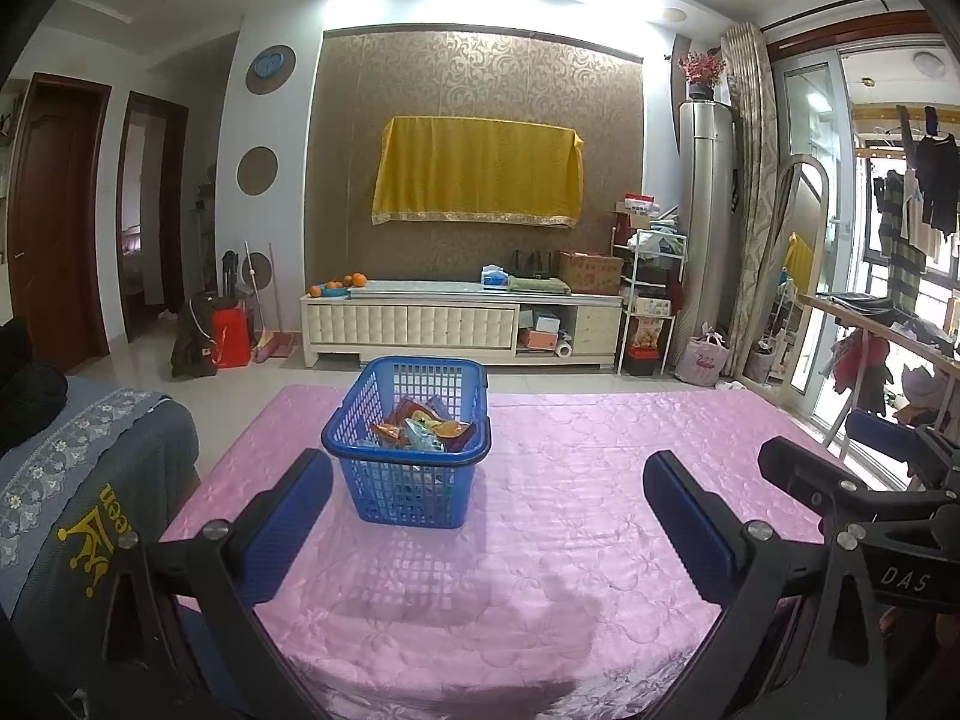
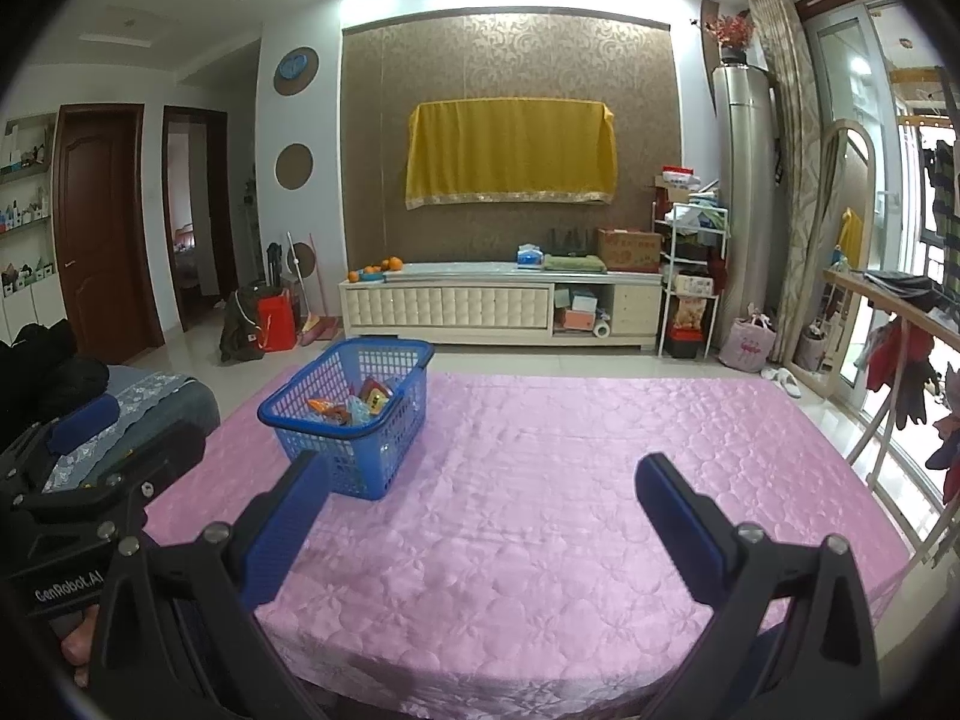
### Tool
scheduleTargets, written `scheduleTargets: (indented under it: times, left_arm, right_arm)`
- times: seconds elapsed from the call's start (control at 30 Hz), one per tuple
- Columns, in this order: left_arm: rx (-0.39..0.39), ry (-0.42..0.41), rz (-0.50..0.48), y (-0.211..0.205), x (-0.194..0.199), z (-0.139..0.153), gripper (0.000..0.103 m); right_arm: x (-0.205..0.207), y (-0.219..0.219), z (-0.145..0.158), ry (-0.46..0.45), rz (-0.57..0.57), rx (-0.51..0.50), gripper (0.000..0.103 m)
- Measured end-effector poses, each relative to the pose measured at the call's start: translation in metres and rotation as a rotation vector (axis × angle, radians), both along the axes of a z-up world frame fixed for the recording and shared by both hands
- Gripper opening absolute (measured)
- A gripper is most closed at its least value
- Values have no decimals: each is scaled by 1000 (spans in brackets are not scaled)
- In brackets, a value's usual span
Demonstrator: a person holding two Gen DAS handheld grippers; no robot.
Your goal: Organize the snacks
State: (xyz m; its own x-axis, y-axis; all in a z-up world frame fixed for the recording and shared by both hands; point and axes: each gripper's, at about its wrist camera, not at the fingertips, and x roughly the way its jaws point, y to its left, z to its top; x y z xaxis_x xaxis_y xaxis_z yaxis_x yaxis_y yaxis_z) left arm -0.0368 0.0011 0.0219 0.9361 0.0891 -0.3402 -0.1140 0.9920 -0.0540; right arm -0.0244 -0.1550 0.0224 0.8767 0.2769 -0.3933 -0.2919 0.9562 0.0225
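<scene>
A blue plastic basket (image 1: 408, 480) stands on the pink quilted tablecloth (image 1: 600, 480), holding several snack packets (image 1: 420, 426) in orange, red and pale blue. My left gripper (image 1: 489, 474) is open, held back from the basket, which sits just inside its left finger. In the right wrist view the basket (image 2: 354, 414) is at the left with the snack packets (image 2: 354, 405) inside. My right gripper (image 2: 480, 480) is open and holds nothing; only pink cloth (image 2: 570, 480) lies between its fingers. The left gripper's body shows at the left edge of that view.
A grey covered seat (image 1: 78, 480) stands left of the table. Beyond the table's far edge is tiled floor, then a white TV cabinet (image 1: 462, 318) with oranges. A clothes rack (image 2: 900, 348) and glass doors are on the right.
</scene>
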Motion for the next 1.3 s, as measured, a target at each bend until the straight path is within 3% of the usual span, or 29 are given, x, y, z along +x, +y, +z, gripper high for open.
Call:
scheduleTargets:
  times: [1.3]
  left_arm:
    - [-20,7,-20,3,-5,-2,103]
  right_arm:
    - [-2,-1,1,32,-1,10,103]
